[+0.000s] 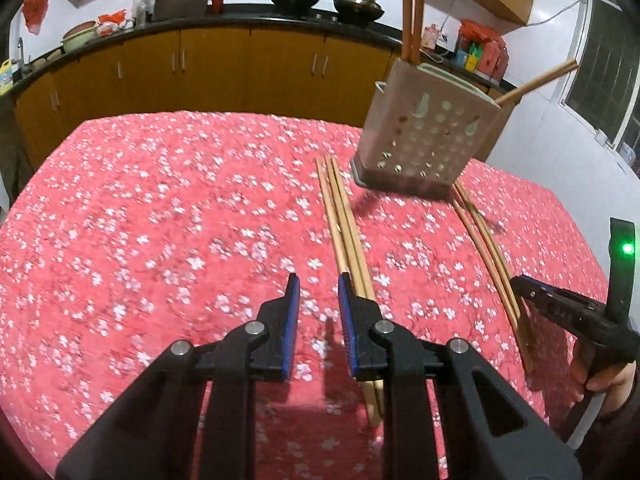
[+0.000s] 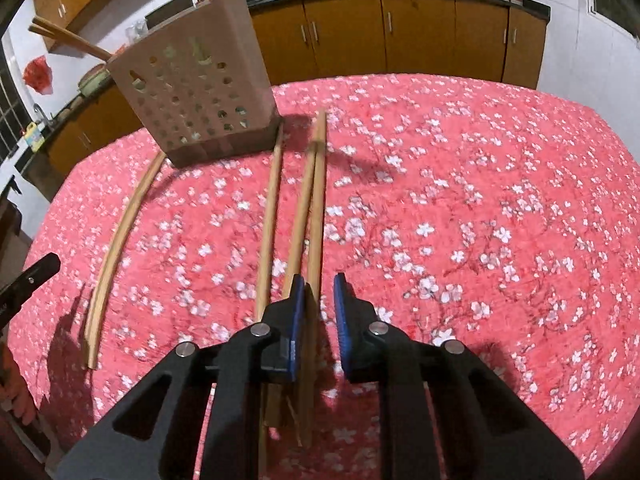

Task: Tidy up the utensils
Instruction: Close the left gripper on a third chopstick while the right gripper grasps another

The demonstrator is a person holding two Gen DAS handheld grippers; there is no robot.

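The left gripper (image 1: 318,284) is held low with its jaws parted. The right gripper (image 2: 318,282) is likewise parted, nothing clamped between its blue pads (image 2: 298,312).

Both wrist views share the holder (image 1: 424,136)

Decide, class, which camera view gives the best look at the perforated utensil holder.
The right wrist view: the utensil holder appears large, its holed face, base and protruding chopsticks all visible. The left wrist view shows the same holder smaller and farther off, near the table's far right.
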